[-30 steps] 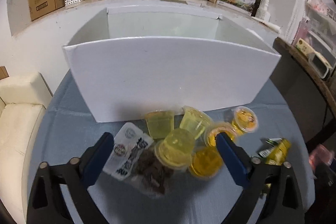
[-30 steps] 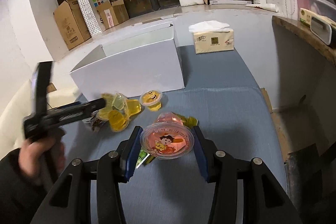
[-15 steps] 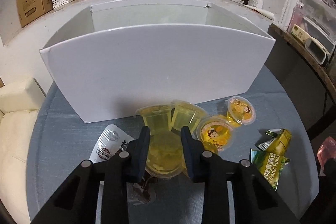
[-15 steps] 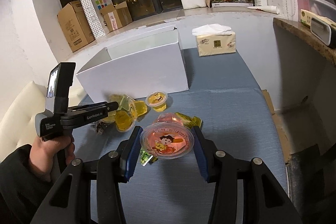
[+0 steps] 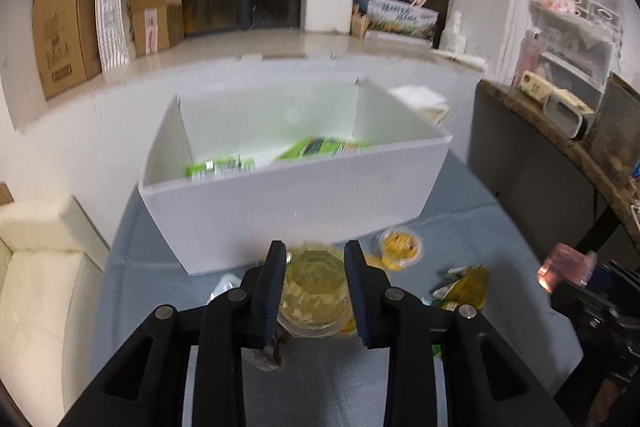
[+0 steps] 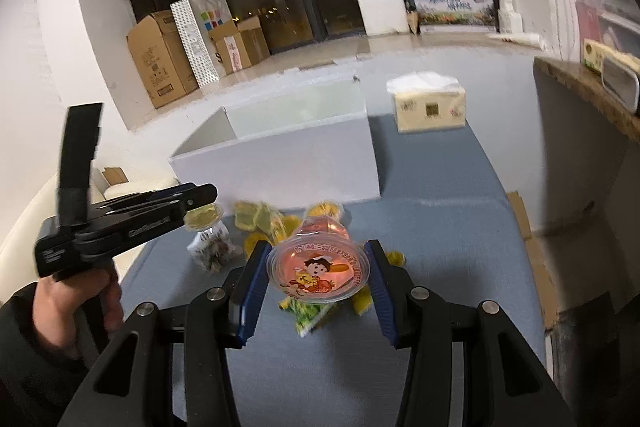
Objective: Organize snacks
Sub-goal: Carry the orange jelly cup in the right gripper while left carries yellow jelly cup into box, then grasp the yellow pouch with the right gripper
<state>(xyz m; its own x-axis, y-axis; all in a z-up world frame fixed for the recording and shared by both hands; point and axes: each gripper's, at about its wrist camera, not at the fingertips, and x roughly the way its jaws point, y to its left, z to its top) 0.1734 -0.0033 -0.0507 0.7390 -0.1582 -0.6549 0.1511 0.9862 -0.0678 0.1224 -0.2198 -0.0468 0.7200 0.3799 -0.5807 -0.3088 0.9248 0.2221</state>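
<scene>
Gripping yellow jelly cup (image 5: 314, 293) | left gripper (image 5: 315, 287) (clamped) | above table (image 5: 332, 387)

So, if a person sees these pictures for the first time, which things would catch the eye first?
Probably the pink jelly cup with a cartoon lid, clamped in the right gripper above the blue-grey table. Next, the clear yellow jelly cup gripped by the left gripper, in front of the large white open box, which holds green snack packets.

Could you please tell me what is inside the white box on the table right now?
In the white box, two green snack packets show above the near wall. That wall covers the rest of the floor.
</scene>
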